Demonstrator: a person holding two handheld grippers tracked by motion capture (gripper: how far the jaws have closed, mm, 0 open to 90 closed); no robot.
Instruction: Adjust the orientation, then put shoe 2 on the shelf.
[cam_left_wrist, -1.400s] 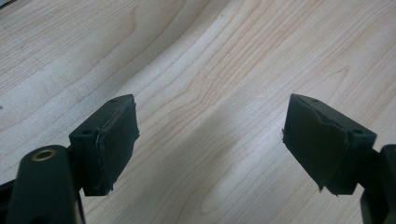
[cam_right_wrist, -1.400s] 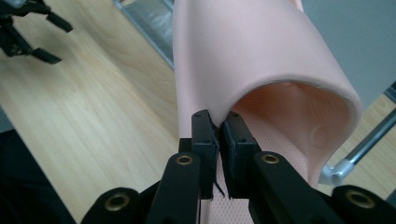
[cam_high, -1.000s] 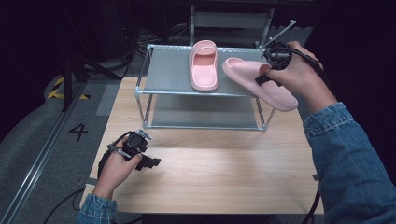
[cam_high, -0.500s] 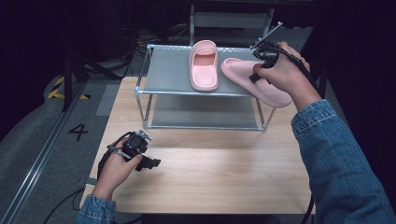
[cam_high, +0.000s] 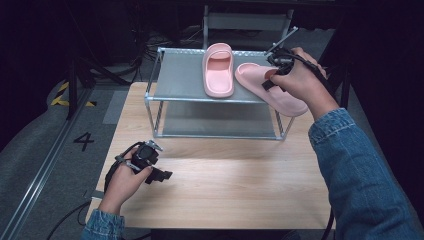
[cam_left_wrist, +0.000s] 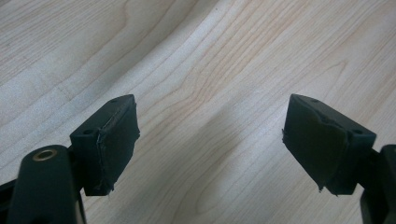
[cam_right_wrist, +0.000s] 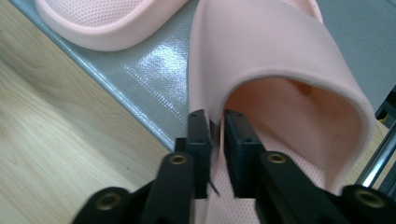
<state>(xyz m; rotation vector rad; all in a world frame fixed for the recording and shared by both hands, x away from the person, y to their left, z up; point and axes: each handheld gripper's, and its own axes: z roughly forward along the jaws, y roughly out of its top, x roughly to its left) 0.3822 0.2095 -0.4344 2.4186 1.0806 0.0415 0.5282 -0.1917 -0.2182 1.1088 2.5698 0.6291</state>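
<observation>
Two pink slippers are on the top of a metal shelf rack (cam_high: 180, 75). One slipper (cam_high: 218, 70) lies flat near the middle. The other slipper (cam_high: 280, 97) lies at an angle beside it, its end hanging past the rack's right front corner. In the right gripper view, my right gripper (cam_right_wrist: 218, 122) has this slipper's strap edge (cam_right_wrist: 280, 56) between its pads, which still touch it; its jaws have just been opening. At the near left of the table (cam_high: 225, 185), my left gripper (cam_high: 162, 176) rests open over bare wood, nothing between its pads (cam_left_wrist: 114, 140).
The rack stands at the far side of the wooden table, with a lower shelf (cam_high: 220, 120) under the top one. The floor at the left has a rail and a painted number 4 (cam_high: 83, 141). Cables trail from both grippers.
My right hand has come down and slightly left with the slipper, which now rests lower on the rack top. The left hand has not moved.
</observation>
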